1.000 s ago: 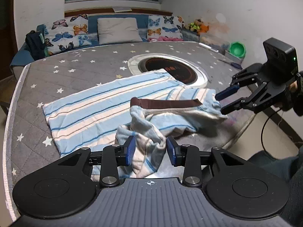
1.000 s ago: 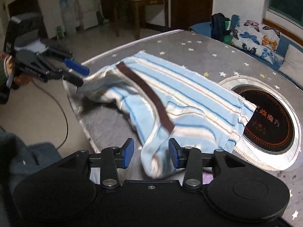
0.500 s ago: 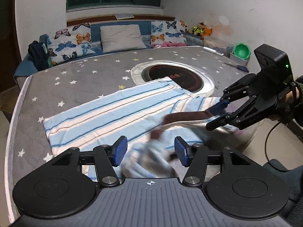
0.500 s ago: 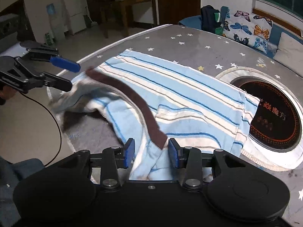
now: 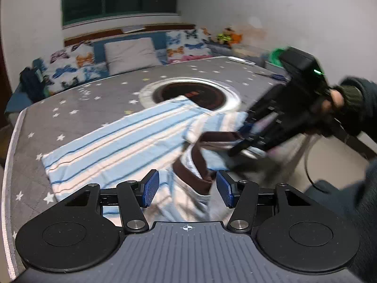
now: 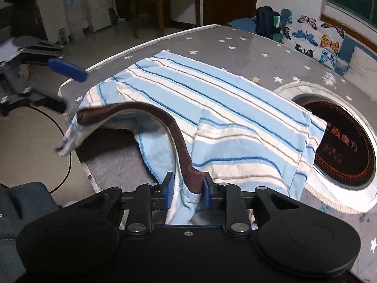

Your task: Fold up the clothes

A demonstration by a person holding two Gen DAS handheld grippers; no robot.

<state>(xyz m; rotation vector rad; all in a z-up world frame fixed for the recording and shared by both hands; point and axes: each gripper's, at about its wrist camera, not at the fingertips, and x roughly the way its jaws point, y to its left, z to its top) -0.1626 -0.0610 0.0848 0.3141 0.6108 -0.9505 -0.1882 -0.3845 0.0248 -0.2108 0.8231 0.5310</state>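
Brown waistband (image 6: 181, 146) is pinched only by your right tongs (image 6: 186, 189); left tongs (image 5: 187, 188) gape open, so the striped garment (image 6: 212, 108) may slump toward 7 o'clock.

Grey star-print mattress (image 5: 70, 108) under striped blue garment (image 5: 122, 146), pillows (image 5: 132, 53) behind.

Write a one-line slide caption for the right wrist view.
Right gripper pinches the brown waistband of blue-striped shorts on a star-print mattress; left gripper open beside them.
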